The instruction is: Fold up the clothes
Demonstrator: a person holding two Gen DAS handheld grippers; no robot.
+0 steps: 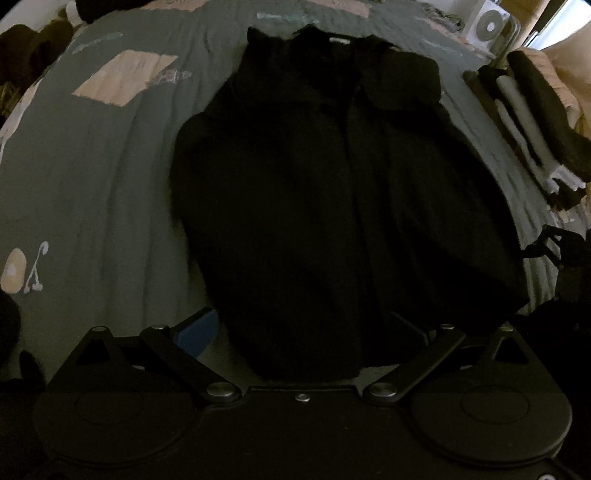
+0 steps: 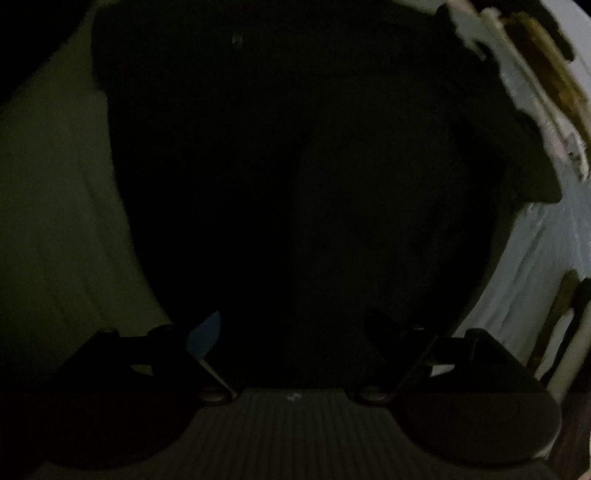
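Black fabric of the garment (image 1: 314, 206) fills the gap between the fingers of the left gripper (image 1: 306, 325), its near hem lying over the space between them. Both finger linkages are swung wide, a blue pad showing on one finger, so the jaws stand apart; whether they touch the cloth cannot be told, since the tips are lost against the dark fabric.

From the left wrist the garment shows whole: it lies flat on a grey-green bedspread (image 1: 92, 184) with pale patches, collar at the far end, a central seam or placket running down it. Beyond the garment's far right corner sits a white box with a round face (image 1: 489, 22). Right of the garment lies a pile of dark and light clothes (image 1: 535, 125), and part of the other gripper pokes in at the right edge.

From the right wrist the scene is nearly black. The garment (image 2: 295, 166) is only a dark mass, with bedspread (image 2: 55, 184) dim to its left and paler to its right. The right gripper (image 2: 295, 332) also has its jaws spread, the garment between them; contact cannot be judged.
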